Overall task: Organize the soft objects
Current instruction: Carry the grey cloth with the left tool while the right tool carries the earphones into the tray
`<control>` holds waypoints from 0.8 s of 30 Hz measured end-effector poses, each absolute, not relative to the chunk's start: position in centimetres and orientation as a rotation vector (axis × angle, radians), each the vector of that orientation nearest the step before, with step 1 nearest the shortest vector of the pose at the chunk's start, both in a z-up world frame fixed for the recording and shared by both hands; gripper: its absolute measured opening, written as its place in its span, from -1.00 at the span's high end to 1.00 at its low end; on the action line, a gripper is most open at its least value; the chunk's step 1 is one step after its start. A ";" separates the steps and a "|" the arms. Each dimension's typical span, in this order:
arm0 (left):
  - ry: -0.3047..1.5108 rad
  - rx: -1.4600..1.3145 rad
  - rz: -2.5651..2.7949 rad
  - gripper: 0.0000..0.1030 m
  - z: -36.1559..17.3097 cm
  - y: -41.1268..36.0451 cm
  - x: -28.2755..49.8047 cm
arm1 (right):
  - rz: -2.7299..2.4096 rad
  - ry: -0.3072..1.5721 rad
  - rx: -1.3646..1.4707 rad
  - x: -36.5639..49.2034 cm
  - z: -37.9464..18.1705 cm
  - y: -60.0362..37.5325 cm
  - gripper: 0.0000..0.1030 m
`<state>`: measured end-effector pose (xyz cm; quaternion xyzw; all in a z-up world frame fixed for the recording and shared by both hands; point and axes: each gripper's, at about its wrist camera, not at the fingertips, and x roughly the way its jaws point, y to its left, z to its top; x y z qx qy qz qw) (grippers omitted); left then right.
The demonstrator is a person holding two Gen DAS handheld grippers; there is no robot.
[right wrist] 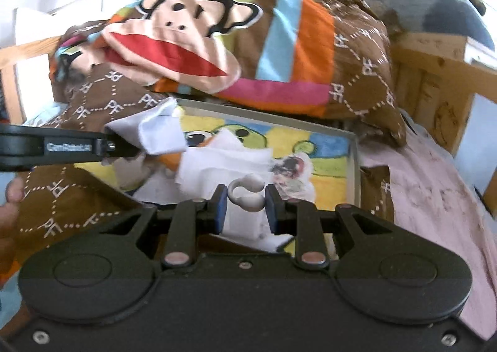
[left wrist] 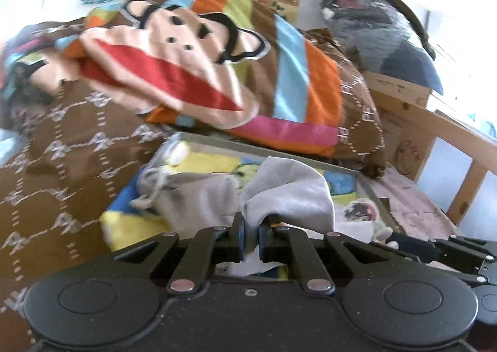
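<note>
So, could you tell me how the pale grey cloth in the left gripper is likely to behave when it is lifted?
The grey cloth will probably be floppy: it already folds and droops around the left gripper. It looks thin, so likely light. Its free end lies among other fabric in the tray and may drag some along.

1. The blanket [left wrist: 192, 50] has a peach monkey face with a red mouth and black outlines, on stripes of brown, sky blue, orange, green and pink.
2. The bedspread [left wrist: 62, 147] is brown with white dashed diamonds and "PF" letters.
3. The tray [right wrist: 355, 159] has a grey rim; inside is a cartoon picture in yellow, blue and green.
4. The cloth [left wrist: 289, 193] is pale grey.
5. The sheet [right wrist: 435, 184], at 3 o'clock in the right wrist view, is pale pink.
6. Both grippers [left wrist: 251, 238] [right wrist: 245, 207] are black with blue pads.
</note>
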<state>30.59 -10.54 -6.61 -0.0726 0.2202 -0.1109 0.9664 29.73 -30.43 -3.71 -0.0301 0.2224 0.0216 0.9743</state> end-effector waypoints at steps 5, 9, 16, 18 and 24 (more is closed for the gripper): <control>0.471 -0.094 -0.258 0.84 -7.6 -13.1 32.9 | 0.014 0.483 -0.042 31.0 -4.8 -31.7 0.64; 0.518 -0.063 -0.278 0.84 -8.8 -14.3 34.3 | 0.003 0.525 -0.028 31.9 -6.3 -31.6 0.64; 0.581 -0.048 -0.279 0.83 -10.3 -14.9 35.0 | 0.006 0.548 -0.033 33.0 -7.7 -31.1 0.64; 0.584 -0.047 -0.278 0.83 -10.4 -14.8 34.9 | 0.004 0.549 -0.033 33.1 -7.8 -31.0 0.63; 0.609 -0.072 -0.275 0.70 -10.0 -14.3 34.9 | 0.005 0.561 -0.023 32.7 -7.7 -30.9 0.59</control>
